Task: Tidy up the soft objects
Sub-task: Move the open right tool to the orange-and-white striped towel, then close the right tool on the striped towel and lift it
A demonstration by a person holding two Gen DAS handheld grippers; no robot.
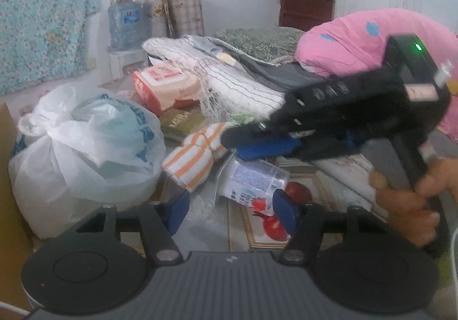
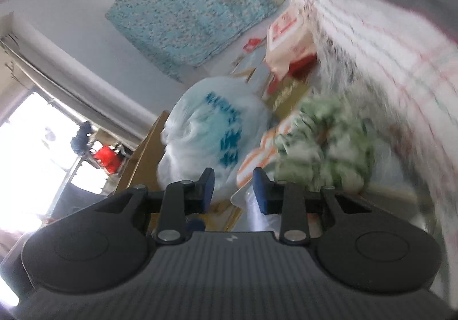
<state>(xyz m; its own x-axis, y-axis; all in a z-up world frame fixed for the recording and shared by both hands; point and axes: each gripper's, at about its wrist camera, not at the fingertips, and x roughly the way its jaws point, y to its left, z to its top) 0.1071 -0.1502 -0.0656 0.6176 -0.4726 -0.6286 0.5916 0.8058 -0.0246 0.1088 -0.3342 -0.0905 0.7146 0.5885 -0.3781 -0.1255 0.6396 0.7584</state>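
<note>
Your left gripper (image 1: 230, 210) sits spread apart, holding nothing. At 12 o'clock lies the orange-striped towel (image 1: 193, 161), right gripper (image 2: 233, 191) parted beside it. Green cloth (image 2: 323, 142) at its 1 o'clock; white plastic bag (image 1: 86, 148) at 10.

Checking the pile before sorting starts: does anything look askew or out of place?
Yes. A plastic-wrapped pack lies tipped on its side on the floor beside the orange-striped towel, and a hard framed picture lies flat under it, odd among soft things.
</note>
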